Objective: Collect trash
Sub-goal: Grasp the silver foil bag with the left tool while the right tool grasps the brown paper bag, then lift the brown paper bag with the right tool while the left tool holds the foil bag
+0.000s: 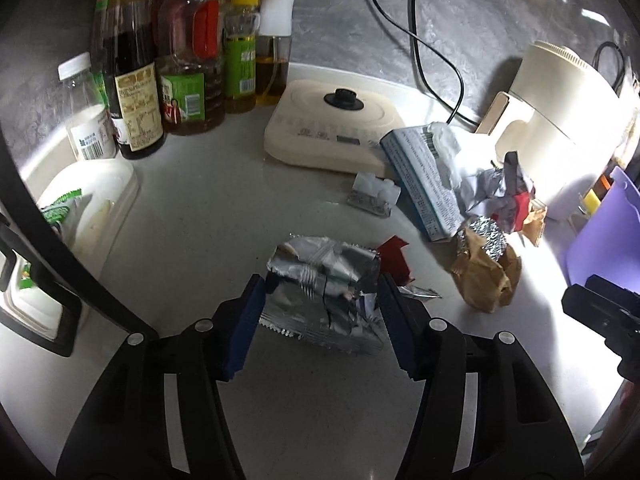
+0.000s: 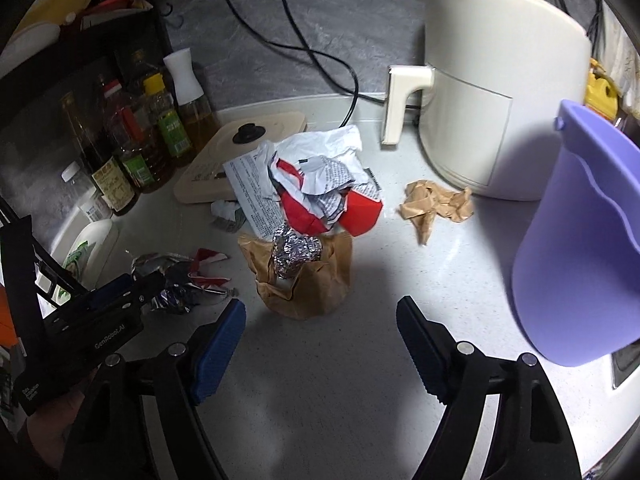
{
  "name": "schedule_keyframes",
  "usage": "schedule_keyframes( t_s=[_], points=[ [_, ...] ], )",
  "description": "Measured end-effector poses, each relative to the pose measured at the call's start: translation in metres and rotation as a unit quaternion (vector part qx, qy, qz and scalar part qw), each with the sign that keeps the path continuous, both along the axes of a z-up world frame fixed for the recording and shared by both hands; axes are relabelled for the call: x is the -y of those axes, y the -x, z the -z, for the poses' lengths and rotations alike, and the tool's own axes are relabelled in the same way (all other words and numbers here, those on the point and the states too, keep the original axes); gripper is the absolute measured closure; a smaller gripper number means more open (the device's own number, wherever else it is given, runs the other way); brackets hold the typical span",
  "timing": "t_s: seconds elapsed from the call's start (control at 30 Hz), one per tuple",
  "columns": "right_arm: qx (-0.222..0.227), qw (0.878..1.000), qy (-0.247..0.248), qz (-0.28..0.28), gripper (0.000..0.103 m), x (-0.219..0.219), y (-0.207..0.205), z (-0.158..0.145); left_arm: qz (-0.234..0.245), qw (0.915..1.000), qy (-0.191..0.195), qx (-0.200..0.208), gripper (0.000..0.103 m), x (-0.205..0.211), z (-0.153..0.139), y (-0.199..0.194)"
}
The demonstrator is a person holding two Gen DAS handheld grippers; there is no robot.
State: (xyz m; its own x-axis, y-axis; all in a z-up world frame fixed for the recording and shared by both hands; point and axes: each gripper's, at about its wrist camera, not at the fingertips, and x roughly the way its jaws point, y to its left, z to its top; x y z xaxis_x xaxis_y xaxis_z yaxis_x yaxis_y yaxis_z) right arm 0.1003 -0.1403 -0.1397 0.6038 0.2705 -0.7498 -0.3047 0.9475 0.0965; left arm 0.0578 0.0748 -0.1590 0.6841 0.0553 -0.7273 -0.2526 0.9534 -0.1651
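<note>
- Closing in on scattered trash: left claw straddling the silver foil wrapper on the table, pads at its edges; grip not certain, cannot tell.
- Right claw spread wide, empty, just short of the brown paper bag topped by a foil ball.
- Next, likely: squeezing the wrapper, lifting, carrying toward the purple bin at right.

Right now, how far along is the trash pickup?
Early: the pictures show nothing binned. The purple plastic bin stands at the right; its inside isn't visible. In hand: left tongs straddle the crumpled silver foil wrapper; whether they press on it is unclear. Right tongs are open before the brown paper bag with a foil ball. Left: red-and-white paper wad, crumpled brown paper.
</note>
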Motion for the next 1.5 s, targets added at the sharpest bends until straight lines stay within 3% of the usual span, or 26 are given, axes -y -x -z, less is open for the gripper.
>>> schedule_keyframes(
  t_s=[0.3, 0.37, 0.57, 0.63, 0.7, 0.8, 1.17, 1.33, 1.4, 1.5],
  points=[
    [-0.019, 0.999, 0.01, -0.03, 0.024, -0.023, -0.027, 0.023, -0.015, 0.9997, 0.006, -0.019, 0.089, -0.002, 0.01, -0.004],
    [-0.022, 0.999, 0.011, -0.033, 0.023, -0.027, -0.032, 0.028, -0.021, 0.9995, 0.006, -0.024, 0.095, -0.002, 0.011, -0.003],
    [-0.021, 0.999, 0.021, -0.043, 0.024, -0.039, -0.043, 0.04, -0.038, 0.9991, -0.006, -0.018, 0.099, -0.002, 0.004, 0.007],
    [-0.029, 0.998, 0.021, -0.043, 0.037, -0.04, -0.047, 0.045, -0.042, 0.9989, -0.009, -0.016, 0.099, -0.002, 0.002, 0.009],
    [-0.039, 0.998, 0.012, -0.047, 0.063, -0.039, -0.049, 0.049, -0.045, 0.9989, -0.011, -0.013, 0.1, -0.002, 0.0, 0.012],
    [-0.039, 0.998, 0.002, -0.05, 0.082, -0.036, -0.046, 0.045, -0.044, 0.9989, -0.014, -0.005, 0.1, 0.0, -0.005, 0.014],
    [-0.019, 0.998, -0.038, -0.046, 0.086, -0.015, -0.017, 0.011, -0.017, 0.9985, -0.017, 0.048, 0.1, 0.019, -0.042, 0.019],
    [-0.013, 0.998, -0.055, -0.04, 0.082, -0.005, -0.009, -0.005, -0.007, 0.9977, -0.019, 0.065, 0.1, 0.027, -0.053, 0.021],
    [-0.009, 0.998, -0.054, -0.04, 0.073, -0.003, -0.005, -0.008, -0.004, 0.9975, -0.02, 0.068, 0.1, 0.028, -0.055, 0.023],
    [-0.011, 0.998, -0.043, -0.037, 0.071, -0.004, -0.001, -0.002, 0.0, 0.9975, -0.021, 0.067, 0.1, 0.029, -0.055, 0.026]
  ],
)
